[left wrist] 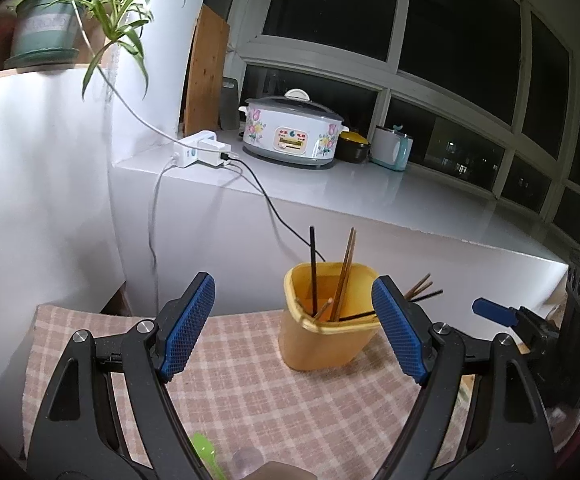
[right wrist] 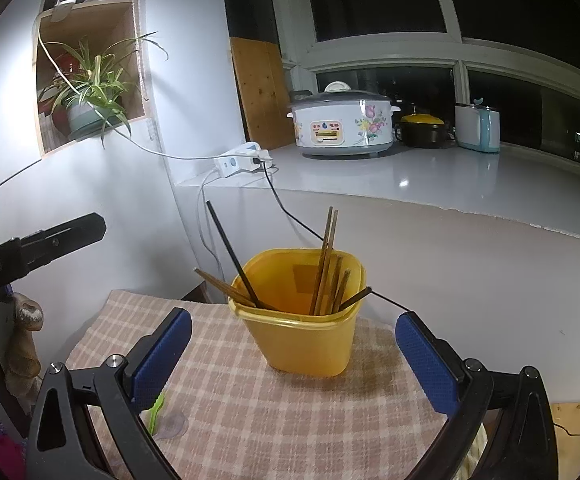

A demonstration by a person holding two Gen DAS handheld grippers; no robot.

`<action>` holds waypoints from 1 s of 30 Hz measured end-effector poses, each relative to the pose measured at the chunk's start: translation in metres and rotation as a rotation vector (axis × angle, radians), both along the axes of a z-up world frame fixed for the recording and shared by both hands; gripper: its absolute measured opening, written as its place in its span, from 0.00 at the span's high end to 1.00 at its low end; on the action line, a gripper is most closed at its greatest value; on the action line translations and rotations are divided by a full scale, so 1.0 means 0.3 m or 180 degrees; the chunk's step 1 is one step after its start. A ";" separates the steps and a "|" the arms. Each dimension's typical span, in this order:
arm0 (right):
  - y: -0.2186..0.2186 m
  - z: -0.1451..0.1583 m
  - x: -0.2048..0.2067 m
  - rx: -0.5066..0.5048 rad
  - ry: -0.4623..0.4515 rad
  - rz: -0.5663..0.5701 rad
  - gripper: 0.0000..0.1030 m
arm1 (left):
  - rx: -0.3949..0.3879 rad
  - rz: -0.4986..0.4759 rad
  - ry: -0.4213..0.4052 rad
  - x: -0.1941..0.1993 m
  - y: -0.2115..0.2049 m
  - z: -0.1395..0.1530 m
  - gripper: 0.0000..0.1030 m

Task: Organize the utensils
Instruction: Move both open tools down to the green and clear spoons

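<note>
Yellow plastic cup (right wrist: 304,320) stands upright on the checked cloth (right wrist: 249,420), holding the chopsticks (right wrist: 324,264). In your right wrist view it sits at about 12 o'clock from the right gripper (right wrist: 294,358), just ahead of the two blue pads (right wrist: 161,354), apart from both. Your right gripper stands wide open, nothing between the pads, nothing held

Inside the cup: several brown wooden sticks lean toward 1 o'clock against the far wall, a black stick (right wrist: 231,252) leans out toward 11 o'clock, more brown ones lie over the rim at 10 o'clock, and one dark stick pokes over the rim at 3 o'clock

In your left wrist view the cup (left wrist: 322,340) sits at about 1 o'clock from the left gripper (left wrist: 294,328), nearer its right-hand pad (left wrist: 400,328), which overlaps the cup's edge in the picture; whether they touch you cannot tell. Your left gripper is also spread wide and holds nothing. The right gripper's blue tip (left wrist: 490,310) shows at 3 o'clock

A green utensil (right wrist: 155,410) lies on the cloth at 7 o'clock in the right view, partly hidden behind the left-hand pad; the left view shows it (left wrist: 205,454) at 6 o'clock, blurred

Behind, on the white ledge (right wrist: 450,184): a flowered cooker (right wrist: 344,124), a black pot with yellow lid (right wrist: 422,128), a white and teal appliance (right wrist: 478,126), a power strip (right wrist: 239,160). A potted plant (right wrist: 89,96) sits in a wall niche at 10 o'clock
</note>
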State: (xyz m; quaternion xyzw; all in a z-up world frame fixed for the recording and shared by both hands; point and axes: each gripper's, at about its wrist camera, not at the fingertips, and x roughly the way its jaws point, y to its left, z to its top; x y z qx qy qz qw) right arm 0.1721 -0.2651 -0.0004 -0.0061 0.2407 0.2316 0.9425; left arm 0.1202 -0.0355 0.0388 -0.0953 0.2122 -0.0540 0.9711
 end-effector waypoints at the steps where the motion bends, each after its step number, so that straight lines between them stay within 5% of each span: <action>1: 0.003 -0.003 -0.004 0.0004 0.0005 0.0015 0.00 | 0.0013 0.0003 0.0000 -0.007 0.002 -0.003 0.19; 8: 0.032 -0.035 -0.026 0.0003 0.0062 0.0142 0.00 | 0.0119 0.0035 0.0088 -0.060 0.042 -0.056 0.19; 18: 0.099 -0.116 -0.045 0.0080 0.0298 0.0465 0.04 | -0.0051 0.0273 0.0521 -0.155 0.228 -0.209 0.19; 21: 0.141 -0.165 -0.029 0.0043 0.0517 0.0588 0.11 | -0.0166 0.0321 0.0692 -0.182 0.277 -0.278 0.20; 30: 0.280 -0.384 0.049 0.0088 0.1478 0.1014 0.47 | -0.0479 0.0186 0.1231 -0.192 0.311 -0.486 0.49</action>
